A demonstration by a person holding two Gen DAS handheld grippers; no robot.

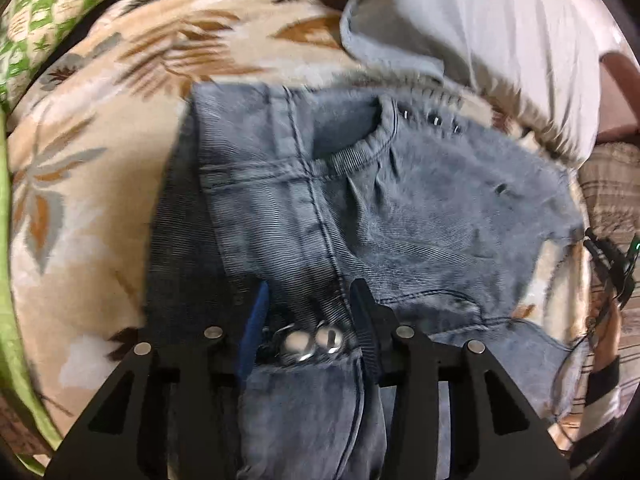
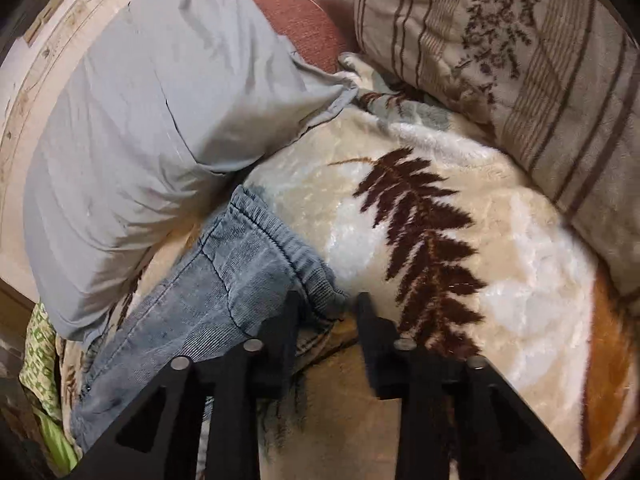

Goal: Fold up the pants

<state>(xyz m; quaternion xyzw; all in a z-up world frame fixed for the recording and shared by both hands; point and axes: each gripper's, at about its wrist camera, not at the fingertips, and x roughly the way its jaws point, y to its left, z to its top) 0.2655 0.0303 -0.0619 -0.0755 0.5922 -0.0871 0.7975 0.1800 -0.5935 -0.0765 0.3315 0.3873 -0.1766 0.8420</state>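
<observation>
Washed blue denim pants (image 1: 400,208) lie folded on a cream blanket with a leaf print (image 1: 100,168). My left gripper (image 1: 310,312) points steeply down over the waistband. Its jaws stand apart, with the two metal buttons (image 1: 312,342) and a strip of denim between its fingers (image 1: 366,320); the pads do not seem to press. In the right wrist view an elastic edge of the pants (image 2: 240,272) shows. My right gripper (image 2: 326,308) is open at that corner, its left finger over the denim, mostly blanket (image 2: 400,380) in the gap.
A person in a pale grey shirt (image 2: 140,132) leans at the blanket's far edge, close to the pants. A brown striped pillow (image 2: 520,80) lies at the back right. Green patterned cloth (image 1: 36,24) borders the blanket on the left.
</observation>
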